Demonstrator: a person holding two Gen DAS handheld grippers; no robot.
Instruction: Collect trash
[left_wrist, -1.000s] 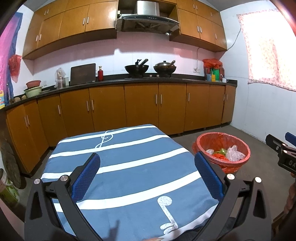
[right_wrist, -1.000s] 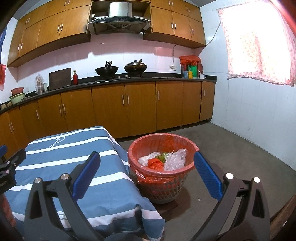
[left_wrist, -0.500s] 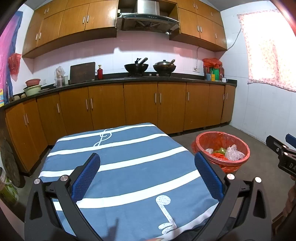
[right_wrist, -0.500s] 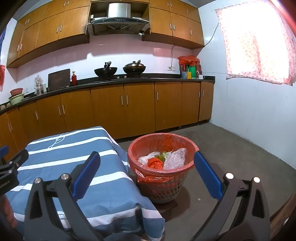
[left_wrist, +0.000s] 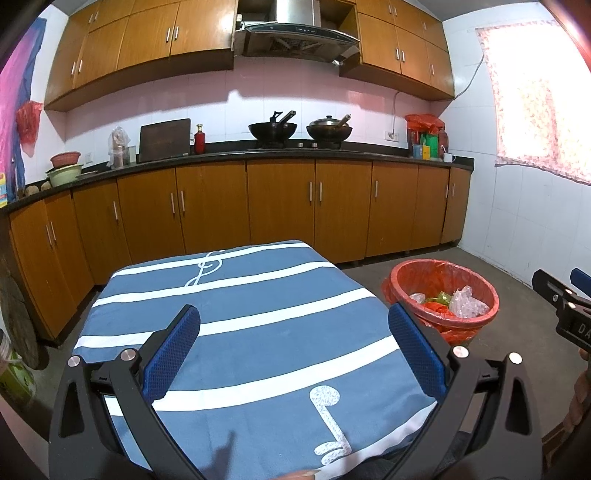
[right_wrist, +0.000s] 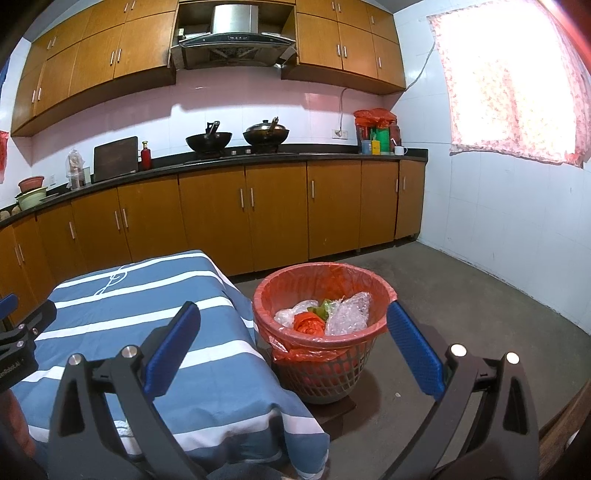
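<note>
Both grippers empty, jaws wide: right gripper (right_wrist: 293, 345) faces the trash basket (right_wrist: 323, 363) just beside the striped table (right_wrist: 155, 332); left gripper (left_wrist: 295, 347) hangs over the table.

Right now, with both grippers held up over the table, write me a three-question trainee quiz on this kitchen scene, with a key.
1. True or false: the left gripper is holding a piece of trash.
2. Multiple choice: the trash basket stands A) on the striped tablecloth, B) on the floor beside the table, C) on the counter.
3. Fill in: the bag lining the basket is ___ in colour.

Key:
1. False; its jaws are wide apart with nothing between them, as are those of the right gripper.
2. B.
3. Red; clear plastic wrap and a red bundle lie inside.
</note>
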